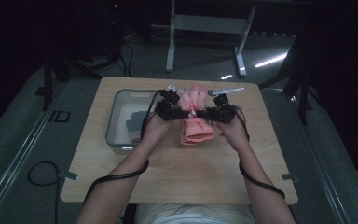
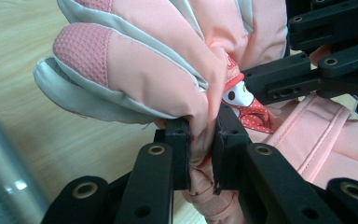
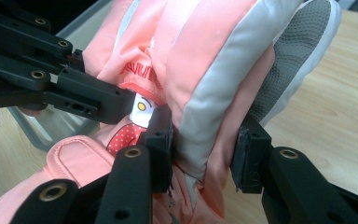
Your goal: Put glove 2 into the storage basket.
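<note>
A light wooden surface (image 1: 177, 172) is sitting in a dim room, with grey floor around it and the white legs of another table frame (image 1: 205, 28) standing beyond its far edge. One clear plastic bin (image 1: 116, 119) is resting on the left part of the surface, with some grey items lying inside that are too dark to identify.

One pink glove (image 1: 195, 116) with grey trim is lying near the middle of the surface, just right of the bin, its fingers pointing away from the person. A small cartoon patch (image 2: 242, 105) with a white face and red polka-dot cloth is showing on its back; red lettering above the patch in the right gripper view is folded and cannot be read.

Two grippers are meeting at the glove. The left gripper (image 2: 200, 140) is pinching a fold of the pink fabric, its fingers (image 2: 179, 149) pressing in on both sides. The right gripper (image 3: 205, 149) is clamping a thicker bunch of pink and grey fabric, its fingers (image 3: 161, 144) touching the cloth on each side.
</note>
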### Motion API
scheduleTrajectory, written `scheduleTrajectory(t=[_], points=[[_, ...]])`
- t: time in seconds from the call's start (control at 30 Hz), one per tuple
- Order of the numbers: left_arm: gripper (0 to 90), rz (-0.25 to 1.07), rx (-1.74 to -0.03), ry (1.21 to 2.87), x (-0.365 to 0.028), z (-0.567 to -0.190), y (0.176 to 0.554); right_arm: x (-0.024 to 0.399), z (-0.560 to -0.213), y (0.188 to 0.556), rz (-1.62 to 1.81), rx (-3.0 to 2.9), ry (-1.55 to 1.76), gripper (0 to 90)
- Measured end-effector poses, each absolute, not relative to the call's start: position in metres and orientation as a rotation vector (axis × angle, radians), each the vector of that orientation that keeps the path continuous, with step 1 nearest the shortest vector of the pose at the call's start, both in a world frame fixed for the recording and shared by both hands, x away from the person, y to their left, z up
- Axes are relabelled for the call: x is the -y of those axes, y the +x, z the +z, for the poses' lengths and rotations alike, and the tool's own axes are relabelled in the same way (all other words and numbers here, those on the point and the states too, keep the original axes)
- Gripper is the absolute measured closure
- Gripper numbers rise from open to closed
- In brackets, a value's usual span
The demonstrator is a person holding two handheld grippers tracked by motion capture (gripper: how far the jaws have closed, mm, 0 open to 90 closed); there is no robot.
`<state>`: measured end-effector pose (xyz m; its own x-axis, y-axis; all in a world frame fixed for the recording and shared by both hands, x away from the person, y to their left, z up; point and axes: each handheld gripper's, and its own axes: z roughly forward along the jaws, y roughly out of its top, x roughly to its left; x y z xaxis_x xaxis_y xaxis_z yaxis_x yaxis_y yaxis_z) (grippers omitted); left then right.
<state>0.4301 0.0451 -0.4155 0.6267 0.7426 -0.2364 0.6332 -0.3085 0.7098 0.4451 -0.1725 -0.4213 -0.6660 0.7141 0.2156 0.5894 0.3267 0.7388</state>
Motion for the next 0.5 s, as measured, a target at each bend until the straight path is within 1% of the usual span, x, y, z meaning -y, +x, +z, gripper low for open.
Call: scheduleTrajectory(t=[0.5], points=[[78.6,0.260,-1.157,1.964,-0.097,-0.390,0.423,0.120,-0.393,0.459,1.293,-2.488,1.079,64.1]])
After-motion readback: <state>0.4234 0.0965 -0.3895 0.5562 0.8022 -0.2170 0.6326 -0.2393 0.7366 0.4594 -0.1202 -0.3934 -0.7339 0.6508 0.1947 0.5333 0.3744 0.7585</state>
